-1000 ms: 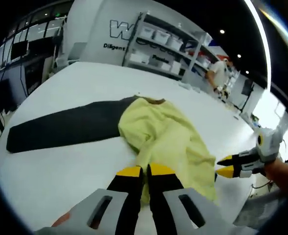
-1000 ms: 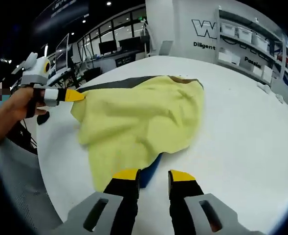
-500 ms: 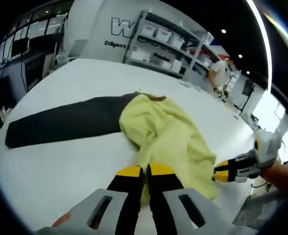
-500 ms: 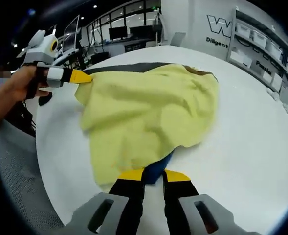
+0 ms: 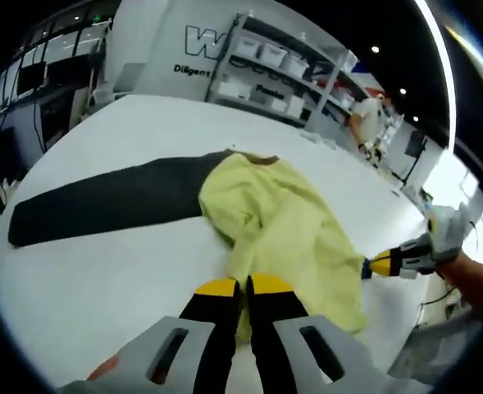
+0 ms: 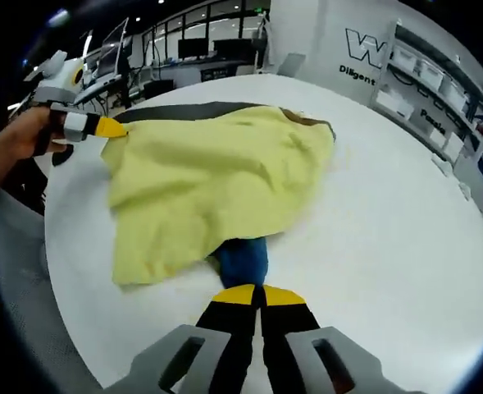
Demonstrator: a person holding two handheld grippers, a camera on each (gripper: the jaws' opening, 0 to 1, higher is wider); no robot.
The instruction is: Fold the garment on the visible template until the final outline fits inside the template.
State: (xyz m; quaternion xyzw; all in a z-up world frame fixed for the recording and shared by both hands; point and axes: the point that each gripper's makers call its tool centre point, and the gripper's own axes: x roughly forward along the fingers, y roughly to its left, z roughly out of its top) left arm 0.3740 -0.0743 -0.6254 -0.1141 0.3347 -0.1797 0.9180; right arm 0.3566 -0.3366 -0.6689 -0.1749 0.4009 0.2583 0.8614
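The left gripper point(image 5: 241, 285) is seen with its jaws pressed together on the near hem of the yellow garment point(image 5: 282, 230), which spreads ahead of it over the white table point(image 5: 102, 271). The right gripper point(image 6: 250, 294) is likewise clamped, pinching a blue fabric fold point(image 6: 243, 258) at the garment's edge just ahead of its tips. Beyond the garment, a dark template strip point(image 5: 102, 201) is laid flat, partly covered by it.

The garment point(image 6: 216, 176) is soft, matt yellow cloth, creased, with a blue cloth part point(image 6: 243, 258) at its lower edge. The template point(image 5: 102, 201) looks dark, flat and matt. The worktop point(image 6: 389, 222) is smooth, white, faintly glossy.
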